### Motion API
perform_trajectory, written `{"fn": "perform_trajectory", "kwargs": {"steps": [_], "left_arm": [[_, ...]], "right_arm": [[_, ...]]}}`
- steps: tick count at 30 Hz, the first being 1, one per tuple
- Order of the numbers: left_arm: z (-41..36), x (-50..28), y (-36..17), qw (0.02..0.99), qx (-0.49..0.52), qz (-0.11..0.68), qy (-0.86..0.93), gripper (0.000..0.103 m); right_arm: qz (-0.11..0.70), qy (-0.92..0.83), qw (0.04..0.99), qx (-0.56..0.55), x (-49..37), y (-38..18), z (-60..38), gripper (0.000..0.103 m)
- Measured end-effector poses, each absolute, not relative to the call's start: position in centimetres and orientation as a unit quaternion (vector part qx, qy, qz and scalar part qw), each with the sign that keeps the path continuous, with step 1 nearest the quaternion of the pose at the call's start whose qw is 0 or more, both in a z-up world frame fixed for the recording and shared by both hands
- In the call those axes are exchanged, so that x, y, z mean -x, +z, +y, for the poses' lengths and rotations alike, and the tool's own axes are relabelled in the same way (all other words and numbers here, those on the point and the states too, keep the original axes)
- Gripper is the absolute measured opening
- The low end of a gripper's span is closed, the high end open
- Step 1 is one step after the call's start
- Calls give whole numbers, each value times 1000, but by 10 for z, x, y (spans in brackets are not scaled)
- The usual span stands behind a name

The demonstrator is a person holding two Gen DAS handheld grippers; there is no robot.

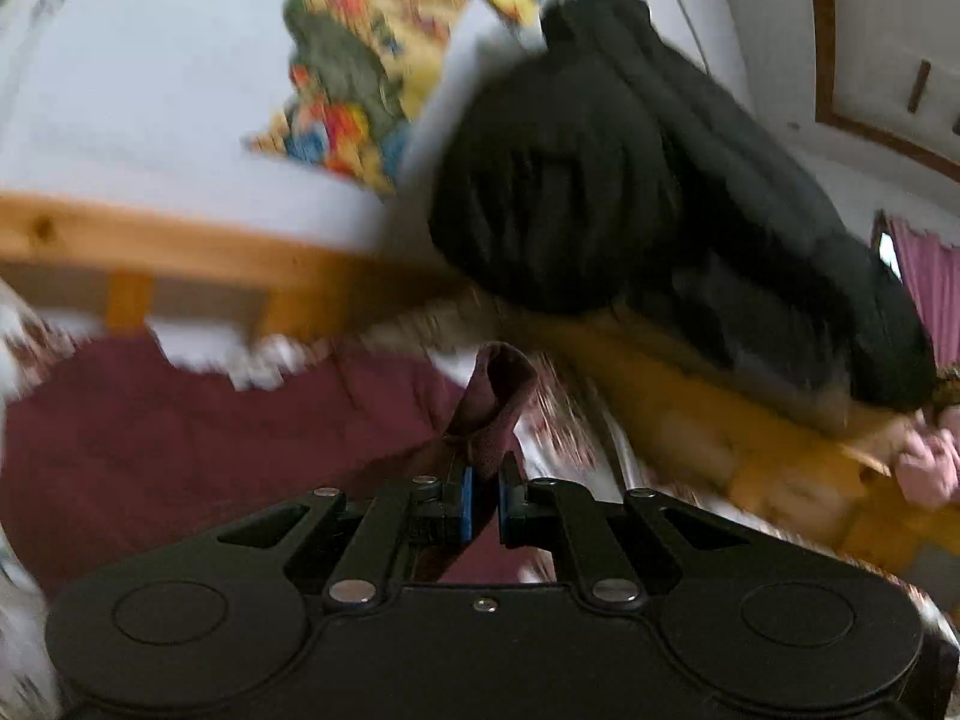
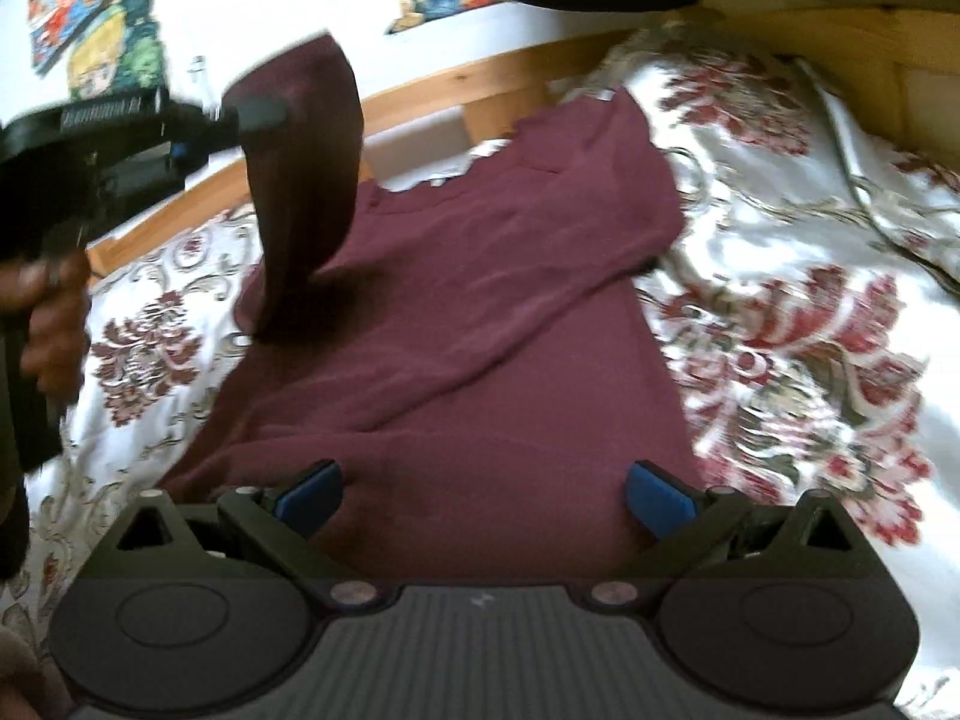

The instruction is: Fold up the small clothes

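Observation:
A maroon garment point(image 2: 480, 324) lies spread on a white floral bedspread point(image 2: 810, 312). My left gripper point(image 1: 486, 501) is shut on a fold of the maroon garment point(image 1: 495, 408) and lifts it; in the right wrist view it shows at the upper left point(image 2: 258, 114), holding a raised sleeve or corner point(image 2: 306, 180) above the rest. My right gripper point(image 2: 483, 495) is open and empty, low over the near part of the garment. The left wrist view is blurred by motion.
A wooden bed frame rail point(image 2: 456, 84) runs along the far edge of the bed. A black garment or bag point(image 1: 630, 180) hangs beyond it. Colourful pictures point(image 1: 360, 48) are on the white wall. Yellow fabric point(image 1: 750, 432) lies at right.

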State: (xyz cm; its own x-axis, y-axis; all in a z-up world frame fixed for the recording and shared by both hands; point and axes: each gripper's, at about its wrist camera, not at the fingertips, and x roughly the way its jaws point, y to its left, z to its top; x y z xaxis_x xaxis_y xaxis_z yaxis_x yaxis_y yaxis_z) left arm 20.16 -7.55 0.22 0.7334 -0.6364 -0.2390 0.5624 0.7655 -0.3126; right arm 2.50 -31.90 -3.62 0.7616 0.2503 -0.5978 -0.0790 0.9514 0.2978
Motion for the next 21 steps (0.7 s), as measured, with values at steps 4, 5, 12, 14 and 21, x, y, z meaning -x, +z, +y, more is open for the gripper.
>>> {"fn": "perform_trajectory", "kwargs": {"steps": [4,5,12,14,21], "left_arm": [[-82,-206,-21,911,123,210,-333,8],[-82,-206,-25,908,124,219,-335,9],[-59,-212,-31,894,148,264,-331,47],[-45,-215,-24,897,148,272,-315,67],[34,-222,-16,936,118,281,-179,89]], "right_arm": [[340,65,928,-134,-20,-40,-329,103],[342,62,928,-135,-20,-41,-331,103],[341,51,931,-119,-21,-40,-324,103],[336,44,934,-114,-22,-38,-323,103],[311,51,945,-91,-37,-23,-319,103]]}}
